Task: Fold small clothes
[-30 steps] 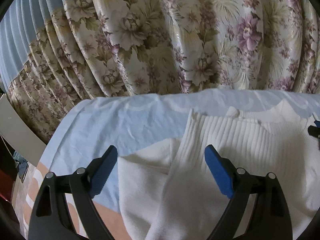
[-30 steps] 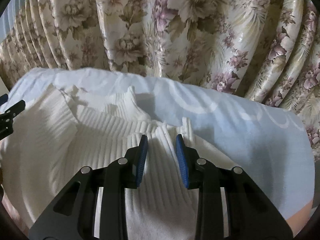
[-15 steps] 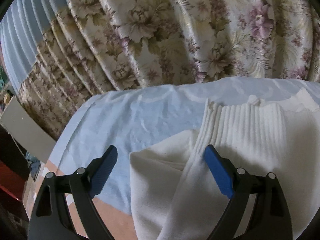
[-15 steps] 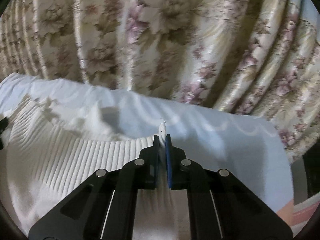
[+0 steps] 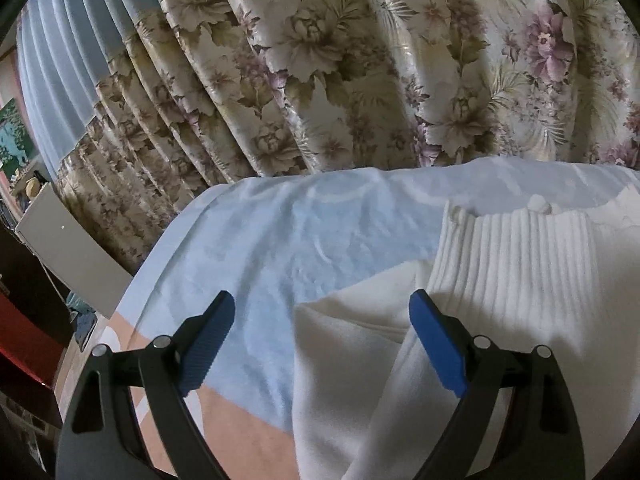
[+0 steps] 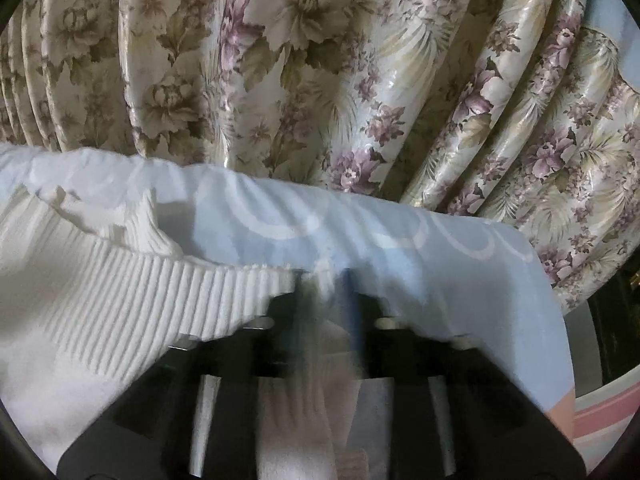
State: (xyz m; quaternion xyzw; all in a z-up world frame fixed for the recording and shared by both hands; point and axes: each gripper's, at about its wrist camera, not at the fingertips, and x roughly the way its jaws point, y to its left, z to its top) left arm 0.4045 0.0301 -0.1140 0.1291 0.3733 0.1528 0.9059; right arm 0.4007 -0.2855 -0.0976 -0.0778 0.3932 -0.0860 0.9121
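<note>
The white sweater (image 5: pixel 516 264) lies on the pale blue sheet (image 5: pixel 280 240), near the floral curtain (image 5: pixel 360 72). The left gripper (image 5: pixel 322 340) is spread wide over the sweater's left edge, gripping nothing. The right gripper (image 6: pixel 324 292) is motion-blurred at the ribbed hem (image 6: pixel 168 292); I cannot tell whether it pinches.

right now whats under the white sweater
The white sweater lies on a light blue sheet, which shows around it on both sides. Whatever sits beneath the sheet, or directly under the sweater's middle, is covered.

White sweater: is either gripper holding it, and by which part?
Left gripper: open, holds nothing. Right gripper: at the ribbed hem, too blurred to tell.
</note>
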